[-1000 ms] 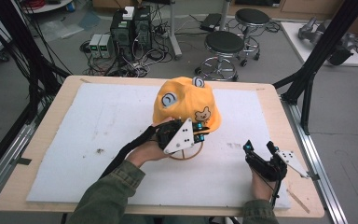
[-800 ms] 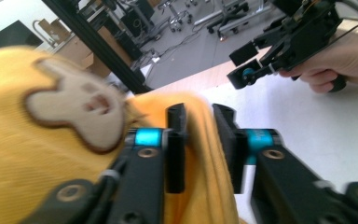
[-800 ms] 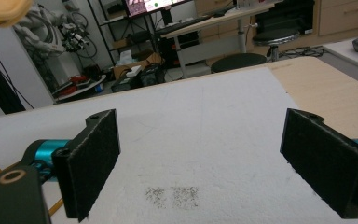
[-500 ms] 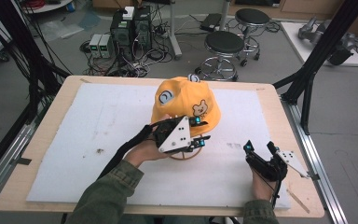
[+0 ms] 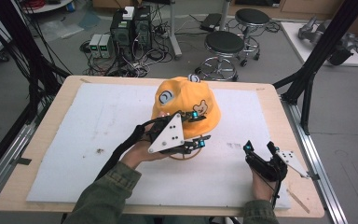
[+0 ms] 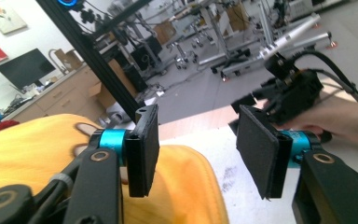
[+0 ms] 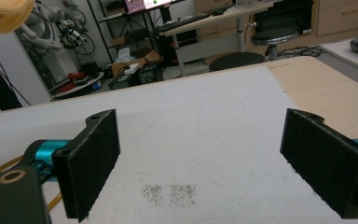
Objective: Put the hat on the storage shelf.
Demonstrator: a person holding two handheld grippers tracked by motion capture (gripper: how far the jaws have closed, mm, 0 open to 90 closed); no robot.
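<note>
White mat (image 5: 74,140), yellow hat (image 5: 186,100) with bear face, no legible writing.

left gripper (image 5: 199,129) fingers opened, yellow hat (image 5: 186,105) released

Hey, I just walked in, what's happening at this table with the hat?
A person holds a two-jaw gripper in each hand over a white foam mat. The left gripper is at the brim of an orange fabric hat with cartoon patches, which sits on a small stand. Its jaws have just been opening and now grip nothing. The right gripper rests open on the mat, apart from the hat.
</note>
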